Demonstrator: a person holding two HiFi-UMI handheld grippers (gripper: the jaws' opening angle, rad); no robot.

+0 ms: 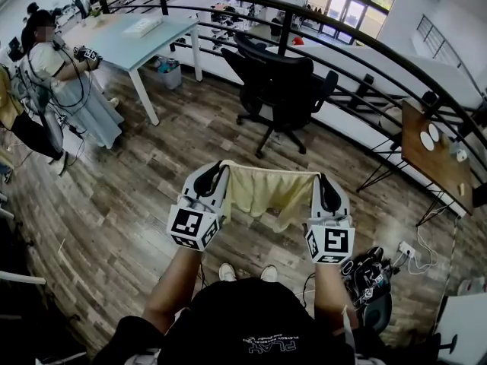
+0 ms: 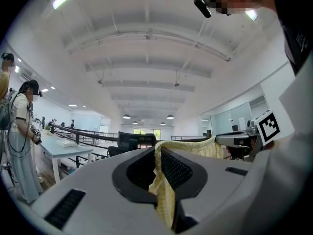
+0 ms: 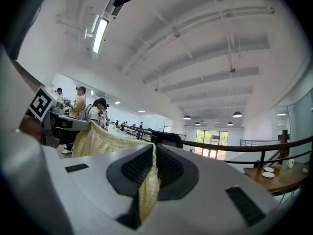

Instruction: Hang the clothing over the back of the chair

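Observation:
A pale yellow knitted garment (image 1: pixel 271 191) hangs stretched between my two grippers, above the wooden floor. My left gripper (image 1: pixel 221 170) is shut on its left upper corner, and the cloth (image 2: pixel 166 190) runs down between the black pads. My right gripper (image 1: pixel 323 182) is shut on the right upper corner, with the fabric (image 3: pixel 148 190) pinched in its jaws. A black office chair (image 1: pixel 283 90) stands ahead of me by the curved railing, its back (image 2: pixel 136 140) visible beyond the left gripper and its top (image 3: pixel 165 137) beyond the right one.
A curved black railing (image 1: pixel 358 33) runs behind the chair. A white table (image 1: pixel 137 40) stands at the far left, with a person (image 1: pixel 61 82) beside it. A wooden side table (image 1: pixel 434 154) is at the right; cables and gear (image 1: pixel 377 272) lie on the floor near my right side.

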